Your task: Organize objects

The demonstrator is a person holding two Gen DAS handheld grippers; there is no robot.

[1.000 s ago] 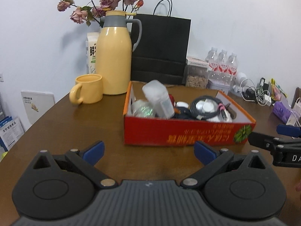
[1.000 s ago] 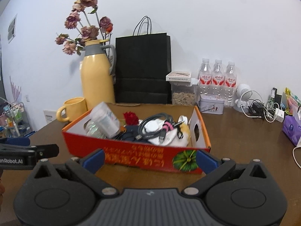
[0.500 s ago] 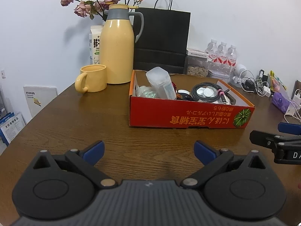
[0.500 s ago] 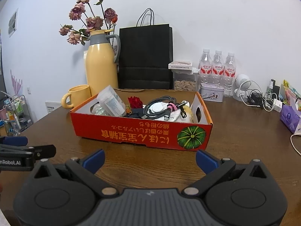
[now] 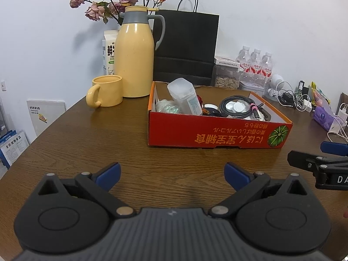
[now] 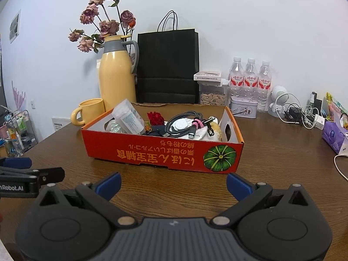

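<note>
A red cardboard box [image 5: 217, 133] [image 6: 161, 152] with a pumpkin print stands on the brown wooden table [image 5: 87, 143]. Inside lie a clear plastic jar [image 5: 184, 97] [image 6: 128, 117], a coiled grey cable [image 5: 237, 107] [image 6: 184, 119] with white discs, a red flower [image 6: 155, 118] and other small items. My left gripper [image 5: 171, 171] is open, empty, well short of the box. My right gripper [image 6: 173, 181] is also open and empty, just in front of the box. Each gripper shows at the edge of the other's view.
A yellow thermos jug [image 5: 134, 58] [image 6: 116, 76], yellow mug [image 5: 105, 91] [image 6: 87, 111], black paper bag [image 5: 187, 47], dried flowers [image 6: 102, 21], a seed container [image 6: 212, 93] and water bottles [image 5: 256, 65] stand behind the box. Chargers and cables [image 6: 302, 113] and a purple tissue pack [image 6: 333, 134] lie right.
Both grippers have drawn back from the box, which now looks smaller and farther away. Both stayed open and empty.
</note>
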